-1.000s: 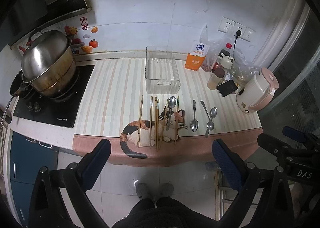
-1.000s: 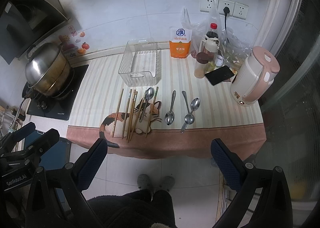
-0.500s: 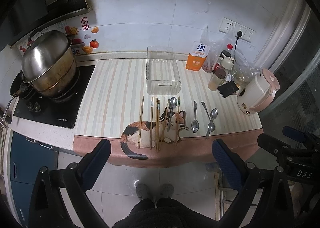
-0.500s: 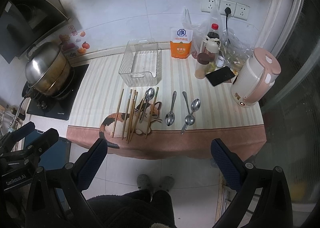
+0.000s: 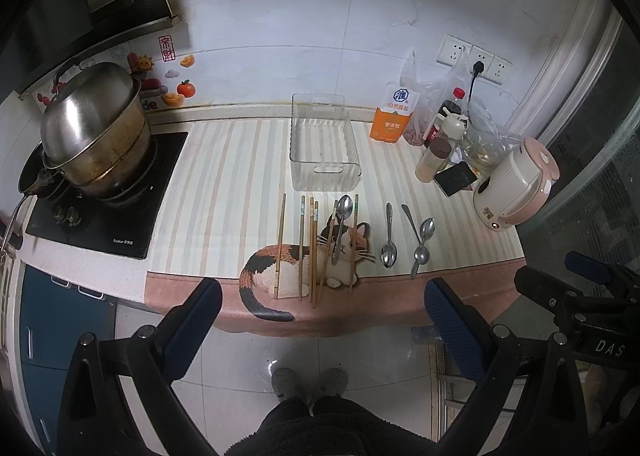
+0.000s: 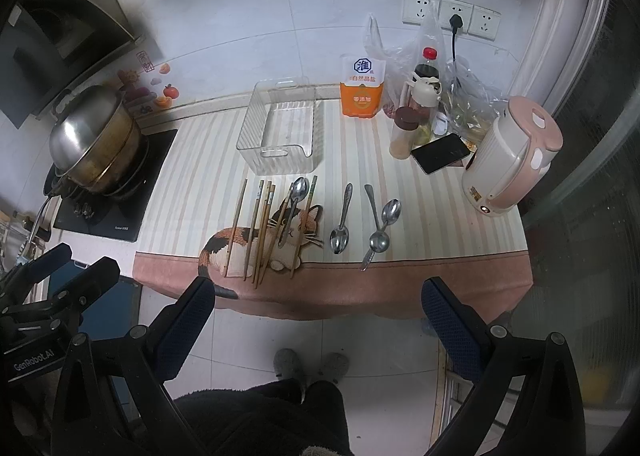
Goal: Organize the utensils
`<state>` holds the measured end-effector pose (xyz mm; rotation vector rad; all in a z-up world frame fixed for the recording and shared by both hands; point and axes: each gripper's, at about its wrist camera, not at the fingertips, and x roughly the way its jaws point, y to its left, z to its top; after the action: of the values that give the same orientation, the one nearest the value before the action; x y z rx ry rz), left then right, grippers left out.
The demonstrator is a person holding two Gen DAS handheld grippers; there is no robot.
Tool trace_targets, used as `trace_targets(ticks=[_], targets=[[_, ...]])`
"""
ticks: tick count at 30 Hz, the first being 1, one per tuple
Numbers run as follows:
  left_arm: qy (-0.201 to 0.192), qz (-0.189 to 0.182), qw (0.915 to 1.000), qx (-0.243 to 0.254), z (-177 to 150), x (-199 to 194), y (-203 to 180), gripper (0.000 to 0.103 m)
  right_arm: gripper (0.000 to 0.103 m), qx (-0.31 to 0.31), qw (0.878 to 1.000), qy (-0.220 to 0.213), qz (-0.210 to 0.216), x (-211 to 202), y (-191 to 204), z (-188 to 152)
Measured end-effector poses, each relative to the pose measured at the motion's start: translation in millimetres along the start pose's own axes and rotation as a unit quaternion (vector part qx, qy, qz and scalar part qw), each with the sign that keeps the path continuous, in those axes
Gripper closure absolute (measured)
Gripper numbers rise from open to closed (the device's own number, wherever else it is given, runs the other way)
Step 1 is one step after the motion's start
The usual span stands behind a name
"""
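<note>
Several wooden chopsticks [image 5: 308, 248] [image 6: 260, 228] lie side by side on the cat-print mat [image 5: 224, 184] near the counter's front edge. One metal spoon [image 5: 342, 224] [image 6: 294, 208] rests among them. A second spoon [image 5: 388, 236] [image 6: 342, 220] and two crossed spoons [image 5: 420, 240] [image 6: 380, 224] lie to their right. Behind them stands a clear plastic bin [image 5: 322, 148] [image 6: 280, 132] with nothing in it. My left gripper [image 5: 322, 308] and right gripper [image 6: 318, 302] hover high above the floor in front of the counter, both open and holding nothing.
A steel pot [image 5: 92, 132] sits on the black stove [image 5: 108, 216] at the left. An orange bag [image 5: 394, 112], bottles [image 5: 434, 154], a phone [image 5: 456, 178] and a pink kettle [image 5: 516, 184] crowd the back right. A person's feet [image 5: 308, 380] show below.
Both views have drifted very slightly. Nothing on the counter has moved and both grippers stay open.
</note>
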<state>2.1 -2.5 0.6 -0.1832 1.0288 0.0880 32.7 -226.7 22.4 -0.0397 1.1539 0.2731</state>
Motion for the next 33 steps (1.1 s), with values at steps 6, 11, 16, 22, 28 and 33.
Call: trace_targets(ticks=[6,11,16,22,28,33], targets=[[0.000,0.000,1.0000,0.000,2.4,0.5,-0.5,0.000,0.000,0.000,1.000,0.000,0.000,1.2,0.1,0.5],[0.000,0.001,1.0000,0.000,2.2,0.6,-0.6,0.000,0.000,0.001,1.000,0.001,0.001,2.2,-0.7,0.5],[-0.012,0.021,0.9997,-0.003,6.9,4.6,0.9,0.000,0.000,0.010,1.000,-0.005,-0.001,6.6,2.5,9.6],[-0.068,0.132,0.9889,-0.004,26.7,36.8,9.1,0.000,0.000,0.052,0.998,-0.022,-0.020,47.4,-17.2,16.2],[-0.041,0.205,0.9779,-0.010,37.2,110.0,31.6,0.000,0.002,0.062,0.998,-0.003,-0.029,122.1,-35.3,22.5],[0.014,0.215,0.9765,0.007,38.3,178.5,43.4,0.000,0.016,0.058,0.997,0.041,-0.033,194.2,-32.4,32.4]])
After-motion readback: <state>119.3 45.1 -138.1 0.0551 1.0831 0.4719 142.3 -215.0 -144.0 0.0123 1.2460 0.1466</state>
